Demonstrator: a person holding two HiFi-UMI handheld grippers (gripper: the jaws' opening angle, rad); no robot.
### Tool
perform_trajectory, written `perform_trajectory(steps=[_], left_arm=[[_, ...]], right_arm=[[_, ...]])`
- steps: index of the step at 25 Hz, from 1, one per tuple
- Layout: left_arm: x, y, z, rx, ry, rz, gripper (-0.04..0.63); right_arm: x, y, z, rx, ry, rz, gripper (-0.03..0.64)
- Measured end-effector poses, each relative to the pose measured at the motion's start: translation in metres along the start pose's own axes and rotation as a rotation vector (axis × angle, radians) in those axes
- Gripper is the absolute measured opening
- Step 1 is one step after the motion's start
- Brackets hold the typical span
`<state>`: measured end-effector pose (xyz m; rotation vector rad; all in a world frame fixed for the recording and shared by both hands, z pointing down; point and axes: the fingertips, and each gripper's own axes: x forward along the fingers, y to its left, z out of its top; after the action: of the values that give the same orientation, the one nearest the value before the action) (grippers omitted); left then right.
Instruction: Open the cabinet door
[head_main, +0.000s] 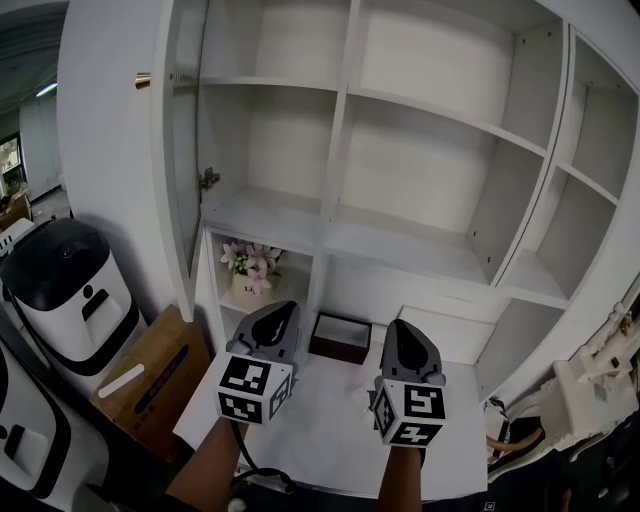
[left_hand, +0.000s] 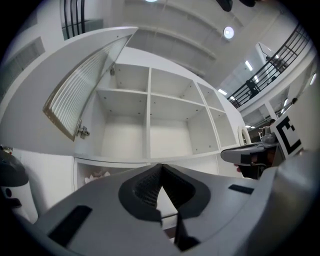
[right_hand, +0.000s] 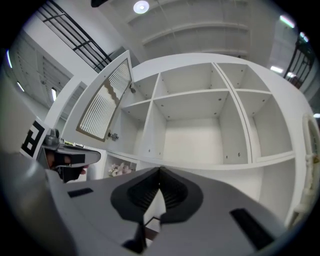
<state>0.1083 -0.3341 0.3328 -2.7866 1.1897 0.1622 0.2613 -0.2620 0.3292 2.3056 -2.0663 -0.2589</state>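
Cabinet door (head_main: 178, 170) stood swung wide open at the left of our head view, above and left of both claws and well apart from them. We held the left claw (head_main: 282, 312) and the right claw (head_main: 400, 330) low over the white worktop (head_main: 330, 420).

In the left gripper view, the left claw (left_hand: 161, 169) was closed on nothing, with the cabinet door (left_hand: 80, 92) at upper left.

In the right gripper view, the right claw (right_hand: 160, 172) was likewise closed and empty, with the cabinet door (right_hand: 107, 97) up at left.
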Motion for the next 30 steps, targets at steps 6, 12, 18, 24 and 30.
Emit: perform_trajectory(steps=[6, 12, 18, 24, 30], left_arm=[[-0.018, -0.003, -0.038, 0.020, 0.074, 0.014, 0.008], [-0.019, 0.008, -0.042, 0.010, 0.084, 0.030, 0.008], [-0.020, 0.008, -0.043, -0.003, 0.087, 0.021, 0.008], [-0.018, 0.010, -0.037, 0.011, 0.074, 0.026, 0.008], [-0.021, 0.010, -0.043, -0.005, 0.094, 0.027, 0.008]], right_arm=[[-0.013, 0.011, -0.038, 0.021, 0.058, 0.014, 0.020], [-0.016, 0.009, -0.050, 0.030, 0.080, 0.010, 0.020], [-0.014, 0.015, -0.054, 0.022, 0.092, 0.025, 0.020], [-0.012, 0.022, -0.050, 0.028, 0.085, 0.040, 0.020], [-0.013, 0.028, -0.050, 0.025, 0.083, 0.049, 0.020]])
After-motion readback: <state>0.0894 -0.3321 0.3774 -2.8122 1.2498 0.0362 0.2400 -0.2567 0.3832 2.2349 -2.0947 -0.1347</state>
